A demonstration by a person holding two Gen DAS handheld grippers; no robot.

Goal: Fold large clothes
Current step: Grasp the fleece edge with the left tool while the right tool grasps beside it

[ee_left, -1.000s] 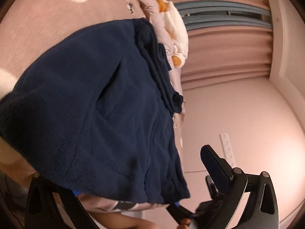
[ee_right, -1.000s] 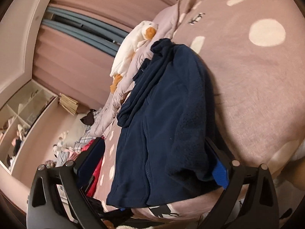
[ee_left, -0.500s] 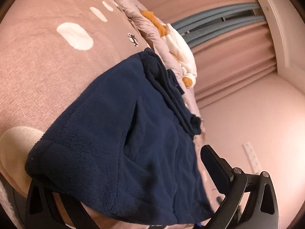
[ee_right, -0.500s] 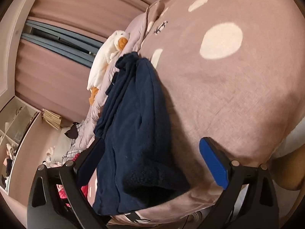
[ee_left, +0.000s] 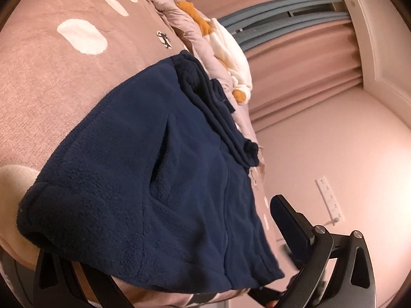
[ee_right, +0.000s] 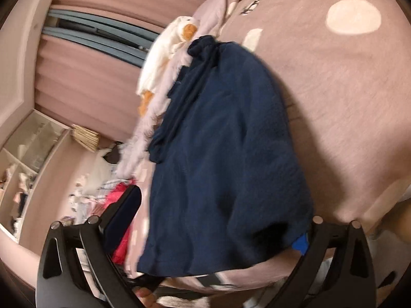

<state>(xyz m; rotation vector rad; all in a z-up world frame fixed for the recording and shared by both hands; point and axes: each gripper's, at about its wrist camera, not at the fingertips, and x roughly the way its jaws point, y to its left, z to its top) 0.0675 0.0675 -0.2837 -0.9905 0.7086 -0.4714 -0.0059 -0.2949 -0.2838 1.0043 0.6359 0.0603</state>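
A navy fleece jacket (ee_left: 159, 169) is seen lying on a bed covered by a pink bedspread (ee_left: 51, 82) with pale oval spots. The jacket is laid with its zip running lengthwise; a bunched part of it (sleeve or hood, cannot be told) is gathered along its far edge. In the right wrist view the same jacket (ee_right: 221, 159) is blurred.

Left tool (ee_left: 164, 264): its fingers are spread wide, one black finger (ee_left: 290, 220) clear on the right, the other hidden under the near hem of the fleece. No cloth is seen pinched between them.

Right tool (ee_right: 213, 231): fingers likewise held wide apart, the left finger (ee_right: 123, 218) free of the cloth, the blue-padded right finger (ee_right: 300, 243) partly covered by the jacket's near corner. A grip is not shown.

A white plush duck (ee_right: 167, 48) with orange beak and feet is noted just beyond the jacket, against a rumpled quilt (ee_left: 197, 36). Pink curtains (ee_left: 303, 77) are seen behind. Red clothing (ee_right: 120, 205) lies at the left, near open shelving (ee_right: 28, 154).
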